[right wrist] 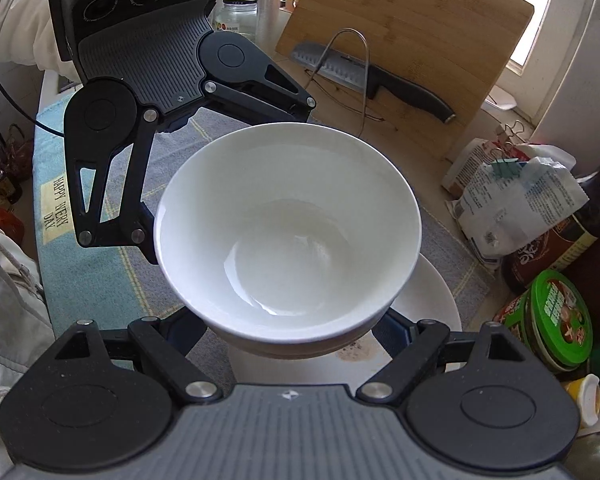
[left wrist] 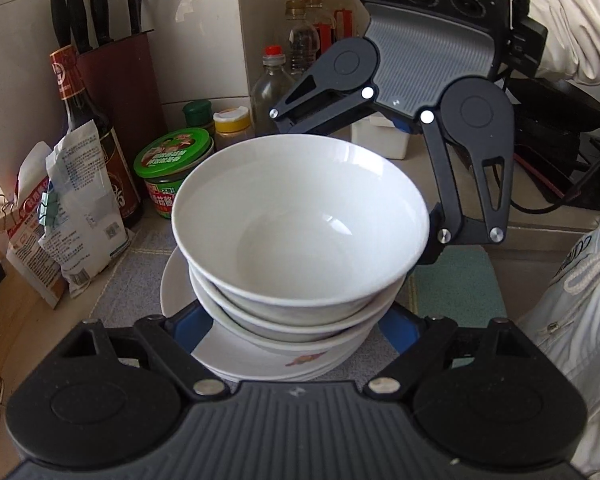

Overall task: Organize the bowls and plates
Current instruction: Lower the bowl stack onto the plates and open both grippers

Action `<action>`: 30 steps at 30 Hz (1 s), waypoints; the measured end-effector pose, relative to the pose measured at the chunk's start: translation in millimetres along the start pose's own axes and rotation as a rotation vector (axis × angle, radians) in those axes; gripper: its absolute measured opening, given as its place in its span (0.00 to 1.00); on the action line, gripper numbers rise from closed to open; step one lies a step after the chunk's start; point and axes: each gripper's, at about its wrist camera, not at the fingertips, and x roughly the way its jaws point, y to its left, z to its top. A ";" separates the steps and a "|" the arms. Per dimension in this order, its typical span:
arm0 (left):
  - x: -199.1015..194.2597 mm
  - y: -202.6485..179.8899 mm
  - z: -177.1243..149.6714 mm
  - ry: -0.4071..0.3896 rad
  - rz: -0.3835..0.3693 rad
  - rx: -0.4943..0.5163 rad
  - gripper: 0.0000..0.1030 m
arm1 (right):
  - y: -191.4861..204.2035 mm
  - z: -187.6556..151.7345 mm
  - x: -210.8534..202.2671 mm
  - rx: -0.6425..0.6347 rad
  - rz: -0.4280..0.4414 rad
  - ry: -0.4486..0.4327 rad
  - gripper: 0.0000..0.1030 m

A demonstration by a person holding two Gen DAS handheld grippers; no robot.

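Item: stack of white bowls [left wrist: 300, 220], three visible, nested and seated on a pile of white plates [left wrist: 260, 356], the uppermost visible plate bearing a small red motif near its rim. Top bowl empty and glossy inside. The stack is flanked by two hand-held grippers facing each other across it. Left gripper [left wrist: 296, 328]: jaws set wide, blue-padded fingers [left wrist: 396, 332] at either side of the plate pile under the bowls; whether the pads press the crockery or only bracket it cannot be told. Right gripper [right wrist: 296, 332]: jaws likewise wide, fingers at both sides of the stack's base, contact equally unclear. Beneath: a grey checked cloth [left wrist: 140, 276] on the countertop [left wrist: 40, 332], with a teal towel [right wrist: 96, 288] adjoining on the person's side. Toward the countertop's back edge at the tiled wall: knife block [left wrist: 120, 80], dark sauce bottle [left wrist: 88, 128], green-lidded jar [left wrist: 172, 168], clipped paper packets [left wrist: 76, 216], several clear bottles [left wrist: 272, 88]. Along another edge: bamboo cutting board [right wrist: 412, 40] standing on a wire rack with a black-handled knife [right wrist: 380, 76] before it. White sleeve [left wrist: 572, 28] behind the right gripper.
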 end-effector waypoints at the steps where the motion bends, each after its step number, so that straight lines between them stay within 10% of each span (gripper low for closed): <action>1: 4.6 0.6 1.0 0.001 0.000 0.001 0.86 | -3.0 -1.9 1.2 0.000 -0.002 0.003 0.89; 30: 52.0 19.1 1.5 0.015 -0.012 -0.046 0.86 | -41.5 -23.9 24.1 0.023 0.026 0.054 0.89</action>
